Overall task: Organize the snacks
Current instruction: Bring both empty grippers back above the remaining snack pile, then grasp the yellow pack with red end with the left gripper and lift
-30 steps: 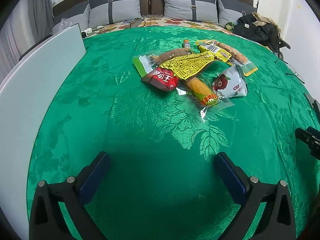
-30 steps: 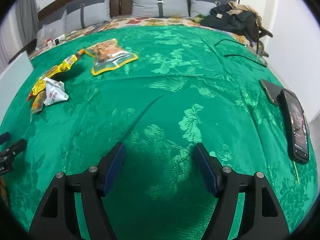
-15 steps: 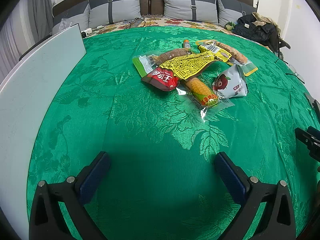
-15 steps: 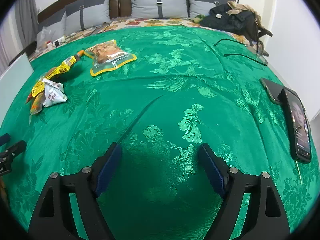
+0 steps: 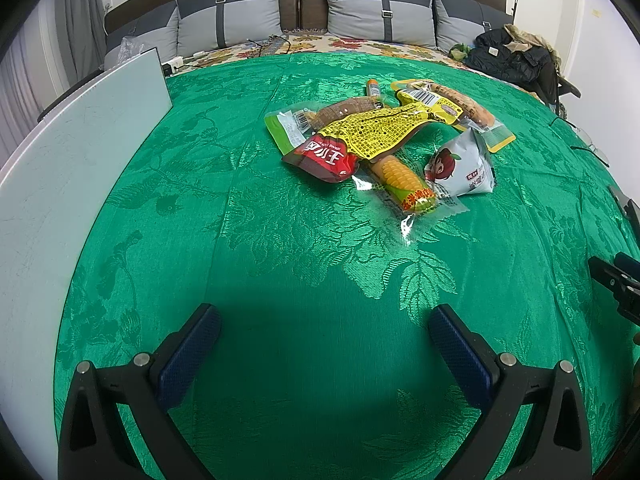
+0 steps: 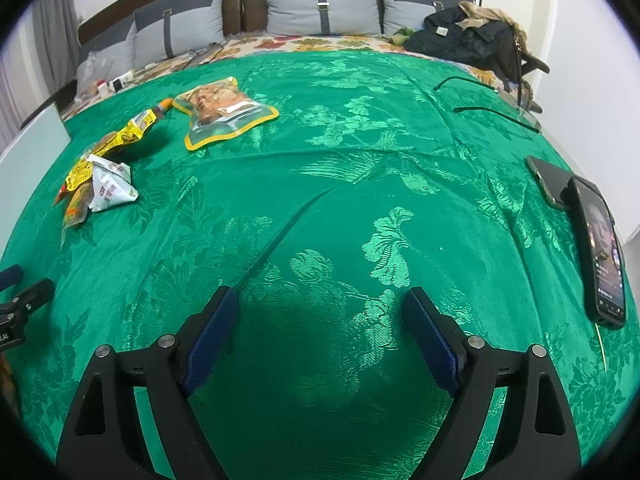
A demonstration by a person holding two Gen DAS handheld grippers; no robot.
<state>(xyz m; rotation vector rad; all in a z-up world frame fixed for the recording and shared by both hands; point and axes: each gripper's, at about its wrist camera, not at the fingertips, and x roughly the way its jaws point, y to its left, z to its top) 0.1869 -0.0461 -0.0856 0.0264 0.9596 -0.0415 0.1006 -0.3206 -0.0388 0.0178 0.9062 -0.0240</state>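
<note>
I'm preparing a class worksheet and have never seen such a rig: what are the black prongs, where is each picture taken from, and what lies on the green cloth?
A person holds a two-fingered tool in each hand, each with a camera looking along its fingers. One view shows the left tool, the other the right tool. Both are open and empty; the right one's jaws have just been opening. On the green cloth lies a pile of snacks: a corn cob pack, a red packet, a white pouch. Two phones lie at the right.

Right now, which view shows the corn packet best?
The left wrist view: the corn packet lies near centre, cob and clear wrap plain. In the right wrist view it sits far left, mostly hidden behind the white pouch.
</note>
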